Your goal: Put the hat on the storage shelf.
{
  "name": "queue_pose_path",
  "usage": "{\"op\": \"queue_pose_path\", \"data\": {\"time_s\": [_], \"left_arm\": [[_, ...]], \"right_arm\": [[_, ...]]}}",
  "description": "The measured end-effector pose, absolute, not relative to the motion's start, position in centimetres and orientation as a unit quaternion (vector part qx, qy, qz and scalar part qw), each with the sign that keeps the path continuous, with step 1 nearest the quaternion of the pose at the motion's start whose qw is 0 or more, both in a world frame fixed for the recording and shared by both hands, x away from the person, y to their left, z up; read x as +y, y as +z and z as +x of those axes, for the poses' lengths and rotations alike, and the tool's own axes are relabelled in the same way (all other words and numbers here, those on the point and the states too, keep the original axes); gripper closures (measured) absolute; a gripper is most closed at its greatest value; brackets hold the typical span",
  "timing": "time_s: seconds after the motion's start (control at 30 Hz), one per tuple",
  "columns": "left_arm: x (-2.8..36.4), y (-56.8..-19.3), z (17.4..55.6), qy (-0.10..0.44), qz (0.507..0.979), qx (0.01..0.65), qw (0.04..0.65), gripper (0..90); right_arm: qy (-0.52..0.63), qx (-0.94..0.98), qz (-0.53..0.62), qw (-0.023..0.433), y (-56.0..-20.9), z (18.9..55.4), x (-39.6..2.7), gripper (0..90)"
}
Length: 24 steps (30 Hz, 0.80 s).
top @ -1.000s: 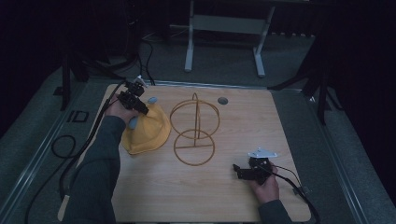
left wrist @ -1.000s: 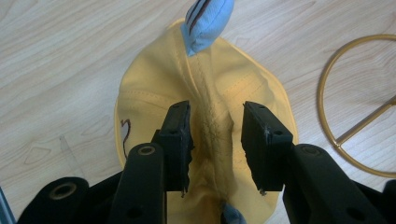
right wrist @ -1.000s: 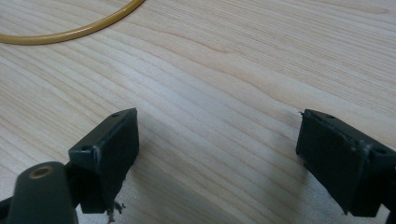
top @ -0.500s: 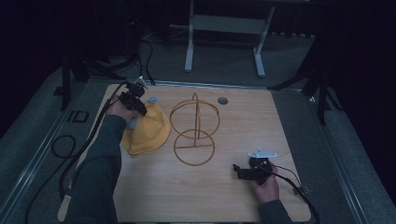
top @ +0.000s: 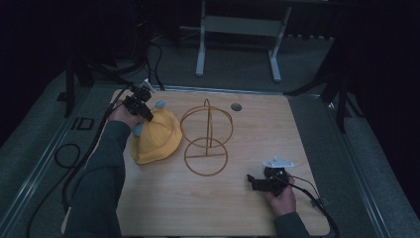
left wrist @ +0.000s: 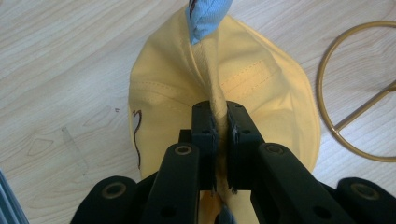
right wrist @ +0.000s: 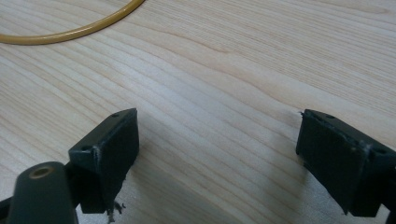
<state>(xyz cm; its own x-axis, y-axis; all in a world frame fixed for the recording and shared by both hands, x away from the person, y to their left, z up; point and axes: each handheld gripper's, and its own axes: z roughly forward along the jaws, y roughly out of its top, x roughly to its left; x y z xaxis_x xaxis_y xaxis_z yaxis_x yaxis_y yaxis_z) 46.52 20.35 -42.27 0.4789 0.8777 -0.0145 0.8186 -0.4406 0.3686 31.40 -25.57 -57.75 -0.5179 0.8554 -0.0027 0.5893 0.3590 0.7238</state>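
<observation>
Nearest to me, my right gripper (top: 253, 183) rests low over the bare wooden table (top: 297, 148) at its near right, held in the right hand (top: 281, 197); in the right gripper view its jaws stand wide apart with nothing but wood grain between them, and an arc of the wire stand's base ring (right wrist: 70, 30) lies well ahead. It is idle at this step. Farther out at the left, my left gripper (left wrist: 220, 126) has just been closing, and in the left gripper view the pads are now pinched hard on a raised fold of the yellow hat (left wrist: 261, 84), the cloth squeezed into a narrow ridge between them. The hat lies on the table at the left, just beside the gold wire stand (top: 207, 139) and, from above, seemingly touching it at the rim. A blue piece of cloth (left wrist: 208, 14) shows at the far end of the fold; I cannot tell whether it belongs to the hat. I judge the step in hand to be the grasp, now made. The next move calls for a lift clear of the table and a carry toward the stand, presumably to seat the hat over its upper hoop; a thin fold may slip, so the rise should be slow.
</observation>
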Motion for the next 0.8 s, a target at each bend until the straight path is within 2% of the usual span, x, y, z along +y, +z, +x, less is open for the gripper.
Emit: {"op": "queue_pose_path", "data": {"time_s": [0.8], "left_arm": [[21.9,-39.7,45.1,0.109,0.842,0.493,0.189,83.3]], "right_arm": [[0.342,0.801,0.451,0.194,-57.8,31.4,-25.6,13.0]]}}
